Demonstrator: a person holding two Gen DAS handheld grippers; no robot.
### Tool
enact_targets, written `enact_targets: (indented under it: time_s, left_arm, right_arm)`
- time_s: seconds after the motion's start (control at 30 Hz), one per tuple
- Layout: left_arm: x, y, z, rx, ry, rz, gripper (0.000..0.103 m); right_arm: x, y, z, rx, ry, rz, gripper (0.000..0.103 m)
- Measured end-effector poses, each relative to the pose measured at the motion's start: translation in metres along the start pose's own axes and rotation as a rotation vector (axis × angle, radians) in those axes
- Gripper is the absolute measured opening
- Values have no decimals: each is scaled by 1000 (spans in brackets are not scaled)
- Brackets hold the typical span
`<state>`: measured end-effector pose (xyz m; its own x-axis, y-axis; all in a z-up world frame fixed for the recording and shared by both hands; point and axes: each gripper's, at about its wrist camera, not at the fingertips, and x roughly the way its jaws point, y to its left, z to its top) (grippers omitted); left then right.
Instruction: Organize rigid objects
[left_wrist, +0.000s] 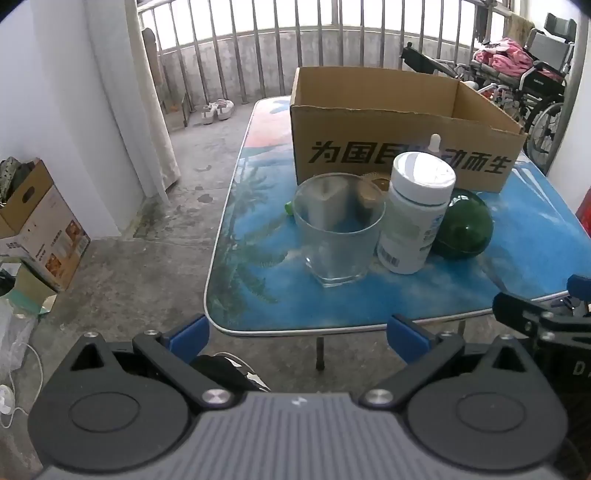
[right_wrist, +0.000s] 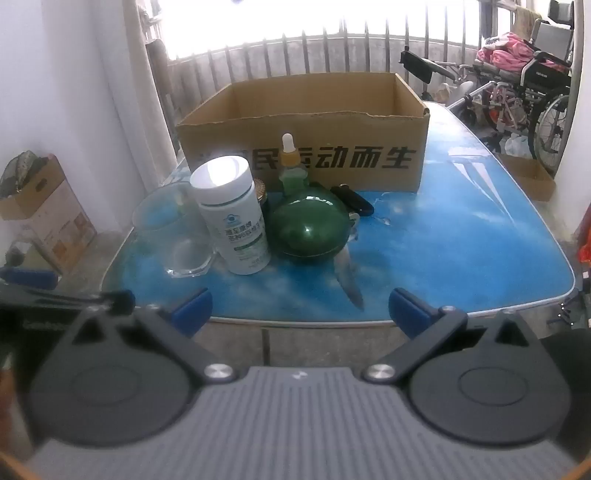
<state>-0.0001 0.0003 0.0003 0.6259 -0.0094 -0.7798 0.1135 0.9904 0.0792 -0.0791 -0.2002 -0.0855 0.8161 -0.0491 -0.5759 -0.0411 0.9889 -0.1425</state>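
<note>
On the blue table stand a clear glass tumbler (left_wrist: 338, 230) (right_wrist: 173, 230), a white pill bottle (left_wrist: 415, 210) (right_wrist: 232, 218) and a round green bottle (left_wrist: 463, 225) (right_wrist: 310, 230), clustered in front of an open cardboard box (left_wrist: 402, 125) (right_wrist: 306, 129). Behind them are a small dropper bottle (right_wrist: 290, 158) (left_wrist: 435, 142), a gold-lidded jar (right_wrist: 259, 190) (left_wrist: 373, 190) and a black object (right_wrist: 352, 201). My left gripper (left_wrist: 299, 338) is open at the table's near edge, nothing between its fingers. My right gripper (right_wrist: 301, 312) is open too, short of the green bottle.
The table (left_wrist: 369, 306) (right_wrist: 461, 258) has free blue surface to the right. Cardboard boxes (left_wrist: 40, 221) sit on the concrete floor at left. Wheelchairs (right_wrist: 535, 92) and clutter stand at back right, a railing behind. The right gripper's body (left_wrist: 546, 325) shows in the left view.
</note>
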Motion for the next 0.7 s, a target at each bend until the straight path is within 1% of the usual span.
enact_targets:
  time_s: [0.07,0.2,0.27,0.4,0.57,0.7]
  left_arm:
    - [-1,0,0,-6,-5,-6,103]
    - [2,0,-3,-10,-13,-22,102]
    - [0,-1,2,-5,-9,-14,102]
    - [-3,0,3,-3,-8,-14,102]
    - [-5,0,3,-14,-1,-11,102]
    - [2,1,4,-16,7,-7,102]
  right_arm:
    - [-1,-1,0,1,-16,3,102]
    - [-2,-4,0,6,-17,3,102]
    - [2,0,2,-1,0,1,102]
    - [1,-1,-1,3,-9,8,102]
    - [3,-1,-1,-4,1,8,102]
    - [4,1,3,-11,9,5,102]
